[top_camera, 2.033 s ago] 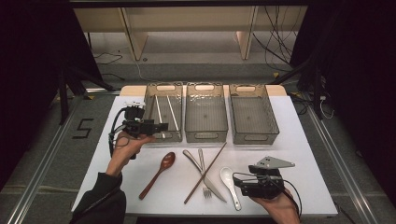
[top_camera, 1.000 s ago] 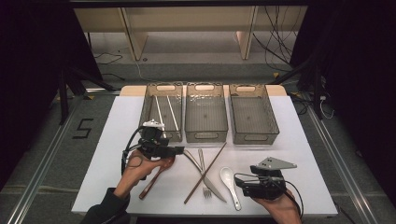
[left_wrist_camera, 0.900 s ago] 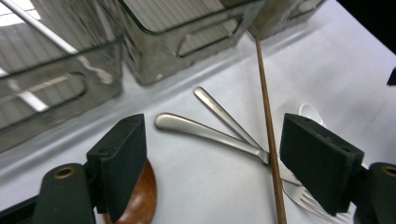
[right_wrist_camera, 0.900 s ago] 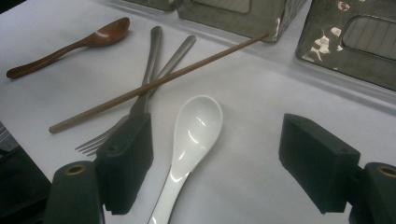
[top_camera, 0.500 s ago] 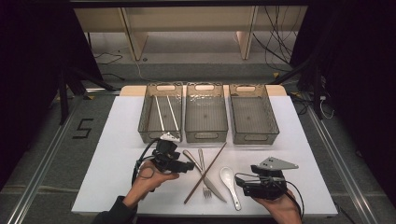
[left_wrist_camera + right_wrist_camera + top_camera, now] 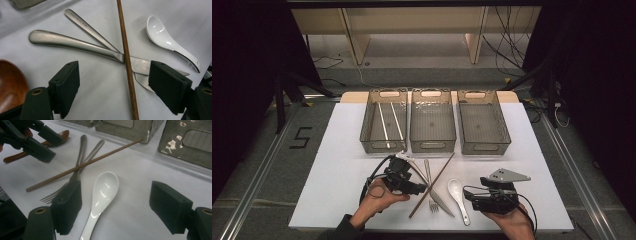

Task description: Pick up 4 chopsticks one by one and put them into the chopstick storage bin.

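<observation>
A brown chopstick (image 6: 432,184) lies across a steel knife (image 6: 438,198) and fork (image 6: 428,181) at the table's front. My left gripper (image 6: 423,189) hangs low over that crossing, open. Its jaws have just been closing a little. In the left gripper view (image 6: 115,75) the chopstick (image 6: 127,62) and the knife (image 6: 75,43) lie between the pads, untouched. A wooden spoon (image 6: 10,82) sits beside the left jaw. My right gripper (image 6: 469,198) rests open at the front right. Between its jaws (image 6: 115,202) lies a white ceramic spoon (image 6: 103,190), close to the left jaw.
Three clear bins stand in a row behind the cutlery: the left bin (image 6: 367,125) holds two pale chopsticks, beside it the middle bin (image 6: 433,142) and right bin (image 6: 504,130). The white table top (image 6: 332,175) ends close in front of both hands.
My left gripper has come from the left bin down and to the right, over the wooden spoon to the crossed chopstick and knife. The right gripper has stayed put.
</observation>
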